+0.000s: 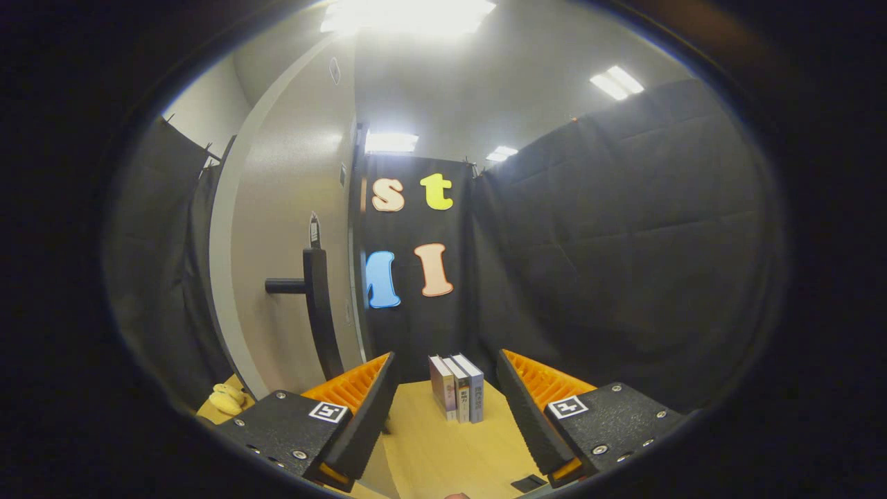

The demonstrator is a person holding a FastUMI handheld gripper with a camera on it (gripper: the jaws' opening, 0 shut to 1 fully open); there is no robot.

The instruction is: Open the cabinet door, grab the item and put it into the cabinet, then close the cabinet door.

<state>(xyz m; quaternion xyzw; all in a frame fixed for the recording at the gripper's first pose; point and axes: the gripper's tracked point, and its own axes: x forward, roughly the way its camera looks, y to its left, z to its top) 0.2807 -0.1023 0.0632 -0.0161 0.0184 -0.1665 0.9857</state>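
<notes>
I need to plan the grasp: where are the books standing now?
In the gripper view, the three books stand upright on the wooden table, just ahead of the open gripper and between its fingers' lines, right of the cabinet door.

3 upright paperback books on light wooden tabletop, between and just beyond spread gripper fingers; grey cabinet door left; yellow soft toy beside its base

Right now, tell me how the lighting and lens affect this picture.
Gripper view: ceiling lights blow out to white glare; fisheye bends the cabinet door edge into a curve; books, standing beyond the open fingers, stay sharp; dark cloth walls lose detail.
</notes>
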